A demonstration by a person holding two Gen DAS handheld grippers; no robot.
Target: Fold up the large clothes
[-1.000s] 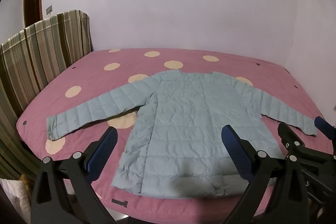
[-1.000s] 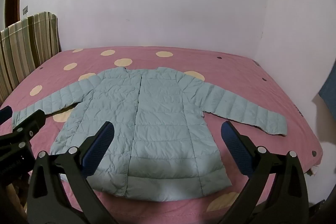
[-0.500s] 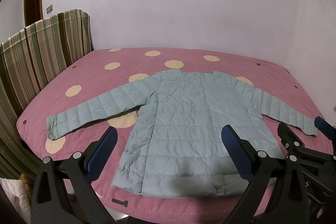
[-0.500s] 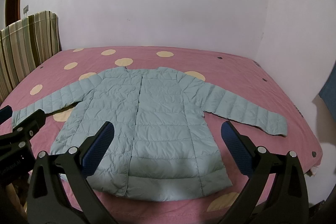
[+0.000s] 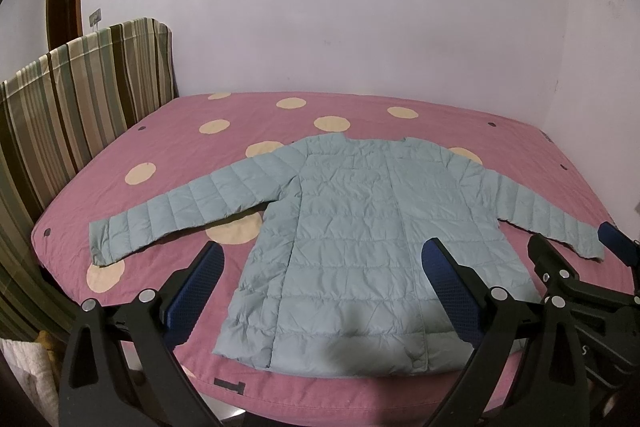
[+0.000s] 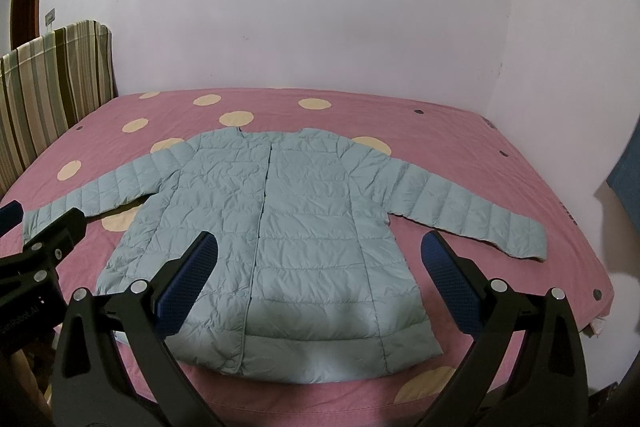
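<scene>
a: jacket [image 5: 360, 247] lies spread flat on your pink bed [image 5: 168, 147], sleeves out.
b: and your grippers?
a: left gripper [image 5: 322, 275] and right gripper [image 6: 320, 267] hover level above its hem, fingers wide apart, holding nothing.

Lt blue puffer jacket [image 5: 360, 239] flat, front up, sleeves out.

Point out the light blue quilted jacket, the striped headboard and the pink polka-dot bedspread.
light blue quilted jacket [image 6: 304, 227]: right wrist view, chest panel.
striped headboard [image 5: 80, 107]: left wrist view, front face.
pink polka-dot bedspread [image 6: 460, 139]: right wrist view, bare far area.
</scene>
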